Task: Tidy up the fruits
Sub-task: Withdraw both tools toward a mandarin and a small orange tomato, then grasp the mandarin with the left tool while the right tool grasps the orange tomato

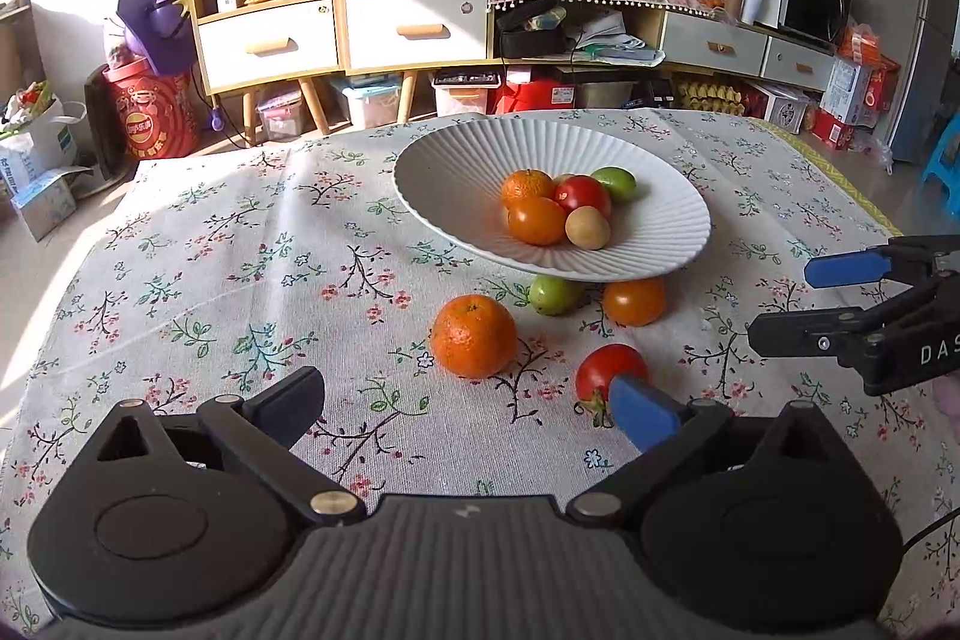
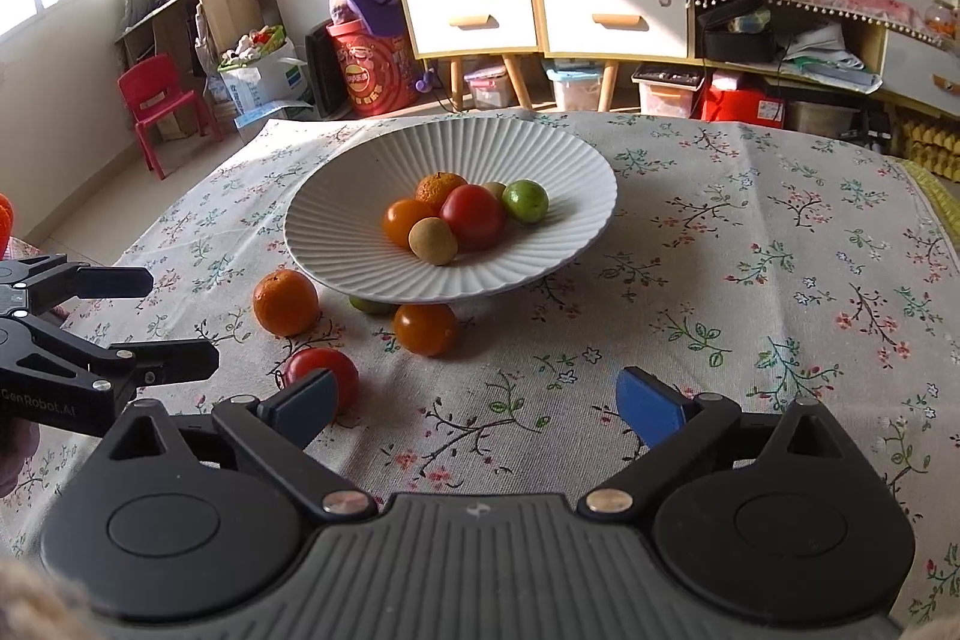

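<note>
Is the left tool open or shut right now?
Open: the left tool has its fingers spread wide, empty, with only tablecloth between them.

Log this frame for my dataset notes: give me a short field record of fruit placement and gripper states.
plate: white, ribbed, on the floral tablecloth
fruits in plate: at least five
loose fruits: mandarin, red tomato, orange tomato, green fruit partly under the plate rim
left gripper: open, empty
right gripper: open, empty
</note>
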{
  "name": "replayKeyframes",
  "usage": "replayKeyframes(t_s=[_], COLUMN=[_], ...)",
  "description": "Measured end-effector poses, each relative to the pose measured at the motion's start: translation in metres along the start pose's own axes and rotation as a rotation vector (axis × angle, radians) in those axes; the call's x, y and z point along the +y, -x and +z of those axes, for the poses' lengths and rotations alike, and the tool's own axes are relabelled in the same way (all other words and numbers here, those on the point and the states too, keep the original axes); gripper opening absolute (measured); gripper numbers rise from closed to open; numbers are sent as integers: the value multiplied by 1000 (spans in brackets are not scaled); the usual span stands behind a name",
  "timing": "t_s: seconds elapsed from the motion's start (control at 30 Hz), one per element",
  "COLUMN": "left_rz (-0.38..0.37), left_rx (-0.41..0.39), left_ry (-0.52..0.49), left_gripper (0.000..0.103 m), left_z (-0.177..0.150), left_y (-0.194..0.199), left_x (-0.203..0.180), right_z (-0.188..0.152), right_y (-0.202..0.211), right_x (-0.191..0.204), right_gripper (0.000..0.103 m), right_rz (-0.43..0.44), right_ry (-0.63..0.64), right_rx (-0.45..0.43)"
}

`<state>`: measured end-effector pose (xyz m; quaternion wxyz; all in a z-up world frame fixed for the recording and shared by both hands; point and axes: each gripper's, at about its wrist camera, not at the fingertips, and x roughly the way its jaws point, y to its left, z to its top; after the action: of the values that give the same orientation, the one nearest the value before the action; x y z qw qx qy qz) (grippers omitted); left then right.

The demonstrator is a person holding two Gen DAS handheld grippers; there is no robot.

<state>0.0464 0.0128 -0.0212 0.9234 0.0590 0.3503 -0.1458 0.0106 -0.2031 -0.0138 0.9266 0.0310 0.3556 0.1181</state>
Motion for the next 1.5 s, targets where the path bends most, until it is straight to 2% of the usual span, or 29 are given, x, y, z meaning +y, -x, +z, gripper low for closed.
replayKeyframes(t_s=[0.4,0.53,0.63,0.77,1.0,1.17,1.4,1.5], left_rz=[73,84,73,36,10,-6,-13,-9], left_rx=[2,-4,-14,-3,1,4,10,12], left_ry=[35,41,53,63,58,60,66,69], left_gripper=[94,92,87,73,61,50,42,39], left_z=[-10,-8,-7,-5,-3,1,5,6], left_y=[-32,-40,-41,-44,-46,-49,-52,-53], left_x=[9,8,8,6,3,2,2,2], right_z=[-11,-10,-7,-4,-1,2,5,7], right_y=[-14,-23,-29,-35,-42,-45,-47,-48], right_x=[-1,-1,-1,2,9,17,21,22], right_gripper=[100,94,88,84,74,59,51,43], right_rz=[-23,-23,-13,1,23,31,32,43], right_ry=[-10,-15,-3,18,67,116,132,136], right_rx=[14,9,-10,-15,-18,-20,-25,-22])
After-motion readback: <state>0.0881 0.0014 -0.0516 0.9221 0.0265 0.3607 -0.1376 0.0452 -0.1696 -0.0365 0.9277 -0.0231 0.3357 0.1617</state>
